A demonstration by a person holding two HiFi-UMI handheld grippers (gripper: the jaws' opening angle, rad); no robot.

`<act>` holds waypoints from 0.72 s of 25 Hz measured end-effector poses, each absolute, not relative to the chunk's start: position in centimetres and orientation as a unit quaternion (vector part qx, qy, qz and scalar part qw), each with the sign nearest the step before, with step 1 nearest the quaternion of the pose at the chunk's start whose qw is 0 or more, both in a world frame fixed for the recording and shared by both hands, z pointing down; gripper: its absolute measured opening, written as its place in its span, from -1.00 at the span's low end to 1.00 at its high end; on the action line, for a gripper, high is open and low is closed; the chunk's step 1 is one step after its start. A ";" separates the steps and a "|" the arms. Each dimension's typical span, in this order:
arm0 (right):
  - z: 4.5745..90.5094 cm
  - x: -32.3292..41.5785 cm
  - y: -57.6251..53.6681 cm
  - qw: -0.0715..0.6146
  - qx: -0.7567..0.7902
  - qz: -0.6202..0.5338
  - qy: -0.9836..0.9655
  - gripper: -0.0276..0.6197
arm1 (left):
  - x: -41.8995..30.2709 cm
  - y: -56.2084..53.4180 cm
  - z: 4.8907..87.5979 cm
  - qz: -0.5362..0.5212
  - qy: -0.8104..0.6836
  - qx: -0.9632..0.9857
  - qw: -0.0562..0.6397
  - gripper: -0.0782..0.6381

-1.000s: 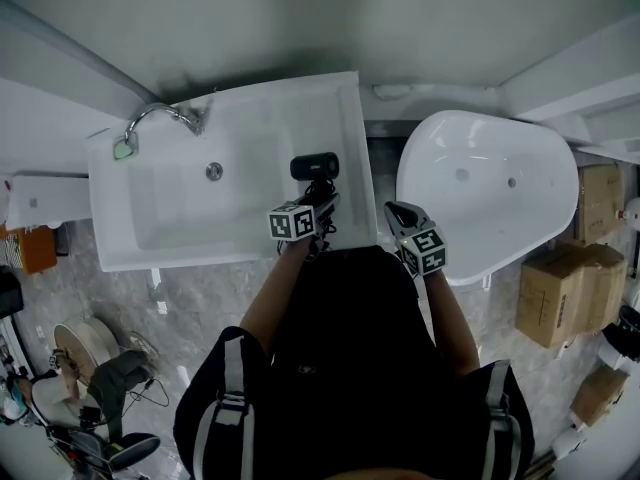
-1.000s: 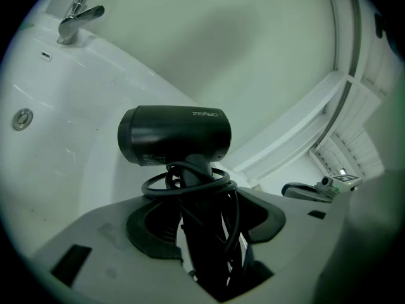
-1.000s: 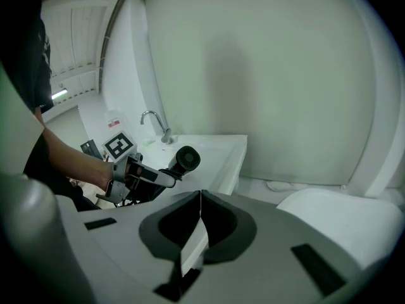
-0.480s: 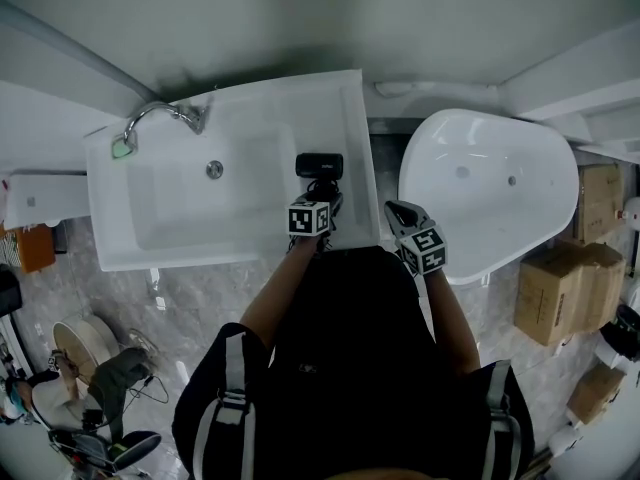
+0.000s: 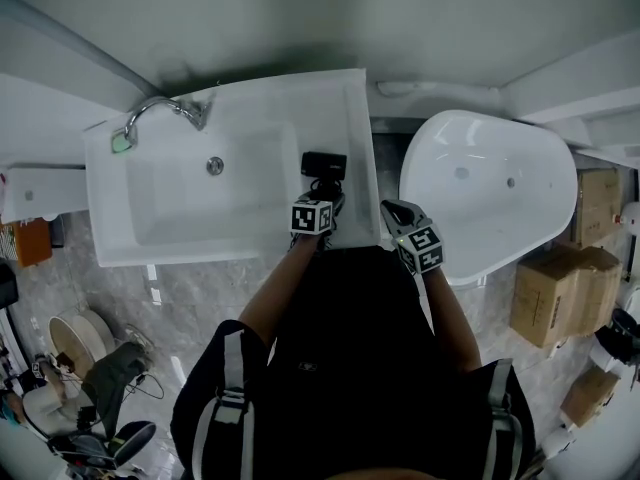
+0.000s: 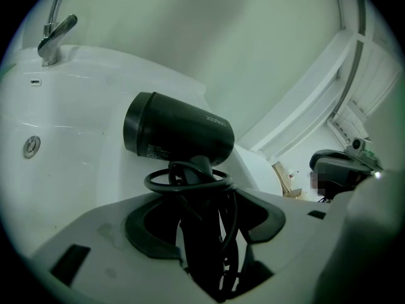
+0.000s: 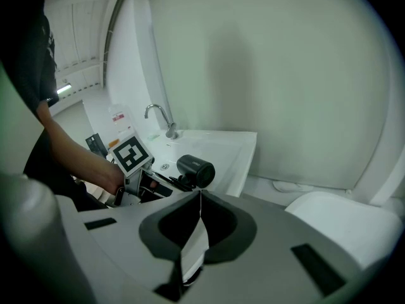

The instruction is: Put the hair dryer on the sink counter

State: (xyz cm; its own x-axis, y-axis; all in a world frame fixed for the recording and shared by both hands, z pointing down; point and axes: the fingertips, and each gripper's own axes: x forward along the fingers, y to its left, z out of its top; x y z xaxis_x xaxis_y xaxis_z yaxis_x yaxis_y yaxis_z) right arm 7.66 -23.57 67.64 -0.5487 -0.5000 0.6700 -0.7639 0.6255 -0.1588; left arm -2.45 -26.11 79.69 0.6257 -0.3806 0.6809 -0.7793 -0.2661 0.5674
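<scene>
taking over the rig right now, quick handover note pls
Left gripper: shut on the hair dryer handle, cord looped round it.
Right gripper: shut, empty, just right of the sink counter.
Dryer: over the counter, right of the basin; can't tell if it touches.
Done: dryer is at the counter.
Left: set it down, open the left gripper, pull back.
</scene>
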 end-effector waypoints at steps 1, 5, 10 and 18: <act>67.7 7.7 -23.6 0.297 0.370 0.223 -0.852 -0.73 | -2.4 -26.0 79.7 0.210 -0.375 0.770 0.472 -0.11; 67.7 7.2 -23.8 0.296 0.361 0.224 -0.856 -0.73 | -2.1 -25.9 79.3 0.212 -0.369 0.776 0.466 -0.10; 67.3 5.9 -24.1 0.286 0.342 0.217 -0.868 -0.73 | -2.3 -25.3 79.0 0.233 -0.368 0.781 0.448 -0.09; 66.4 6.2 -23.7 0.276 0.317 0.211 -0.882 -0.73 | -5.3 -24.6 76.1 0.192 -0.413 0.767 0.452 -0.09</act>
